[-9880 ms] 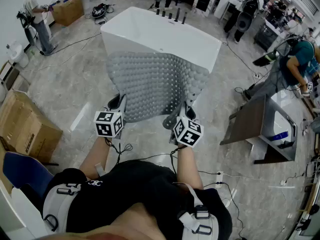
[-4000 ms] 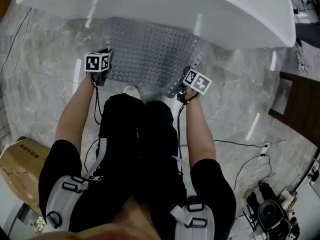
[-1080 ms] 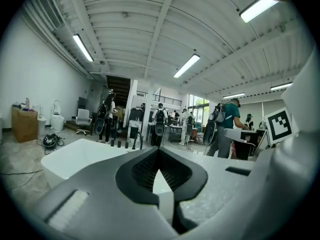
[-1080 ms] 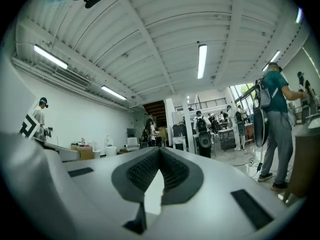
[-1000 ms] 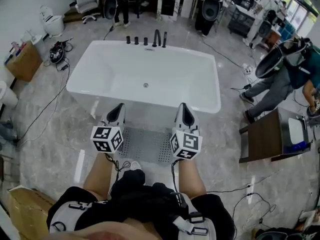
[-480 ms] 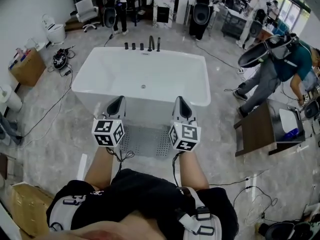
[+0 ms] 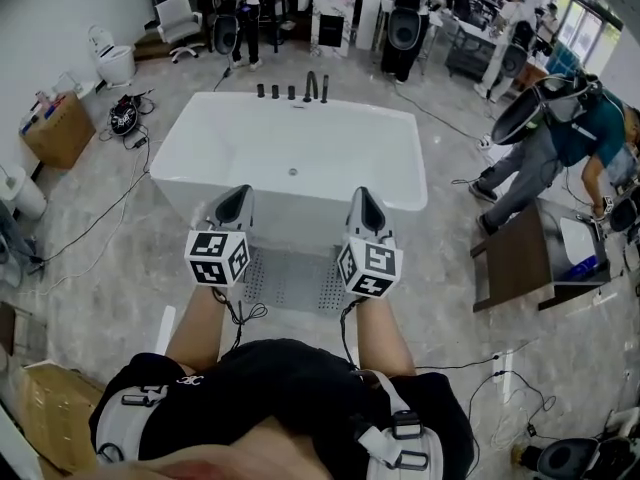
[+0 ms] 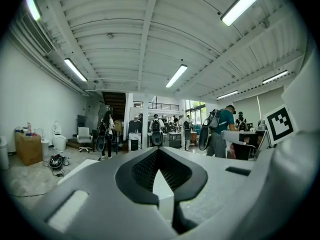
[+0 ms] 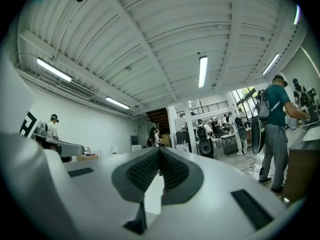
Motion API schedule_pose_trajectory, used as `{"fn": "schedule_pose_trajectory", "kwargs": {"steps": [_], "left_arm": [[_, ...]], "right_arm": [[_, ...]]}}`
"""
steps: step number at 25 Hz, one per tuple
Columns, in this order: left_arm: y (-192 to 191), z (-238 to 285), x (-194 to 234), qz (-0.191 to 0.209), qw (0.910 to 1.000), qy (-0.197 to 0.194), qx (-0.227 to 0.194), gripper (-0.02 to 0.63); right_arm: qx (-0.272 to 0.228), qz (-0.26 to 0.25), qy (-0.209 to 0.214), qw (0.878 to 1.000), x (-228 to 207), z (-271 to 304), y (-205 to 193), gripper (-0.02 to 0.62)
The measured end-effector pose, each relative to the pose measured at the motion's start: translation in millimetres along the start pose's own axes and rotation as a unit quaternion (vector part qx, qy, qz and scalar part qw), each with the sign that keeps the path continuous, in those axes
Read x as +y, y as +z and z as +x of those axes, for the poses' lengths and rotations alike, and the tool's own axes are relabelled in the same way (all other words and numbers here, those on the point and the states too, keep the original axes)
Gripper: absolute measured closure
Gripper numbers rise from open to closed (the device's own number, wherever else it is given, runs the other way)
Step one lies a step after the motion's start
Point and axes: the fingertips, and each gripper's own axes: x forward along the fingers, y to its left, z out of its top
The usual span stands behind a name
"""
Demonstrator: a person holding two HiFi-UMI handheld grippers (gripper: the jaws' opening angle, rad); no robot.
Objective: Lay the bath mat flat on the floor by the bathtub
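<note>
Head view has your left tool [image 7: 236, 200] and your right tool [image 7: 363, 200] held side by side in front of you, each pointing towards the one white rectangular bathtub [image 7: 296, 220]. Left gripper view shows the left tool [image 8: 159, 153] with its jaws closed together and nothing between the ribbed pads. Right gripper view shows the same for the right tool [image 9: 160, 152]: jaws together and empty. You hold two tools, each with one black-and-white marker cube, the left cube [image 7: 217, 257] and the right cube [image 7: 369, 269]. The single grey perforated bath mat [image 7: 295, 280] lies flat on the grey marbled floor [image 7: 110, 268], just beside the near wall of the tub. It shows between the two cubes, and neither tool touches it. You can also see two brown cardboard boxes, one [image 7: 55, 128] at the left and one [image 7: 38, 420] at the lower left.
</note>
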Motion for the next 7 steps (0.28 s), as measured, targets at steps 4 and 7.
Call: {"fn": "schedule_pose_trajectory", "kwargs": {"steps": [4, 7], "left_arm": [[-0.7, -0.9, 9.9, -0.001, 1.0, 0.0, -0.002, 0.601], [-4.3, 0.2, 14.6, -0.002, 1.0, -0.002, -0.001, 0.601]], "right_arm": [[-0.003, -0.009, 0.004, 1.0, 11.1, 4.0, 0.3, 0.591], [-0.001, -0.013, 0.002, 1.0, 14.2, 5.8, -2.3, 0.591]]}}
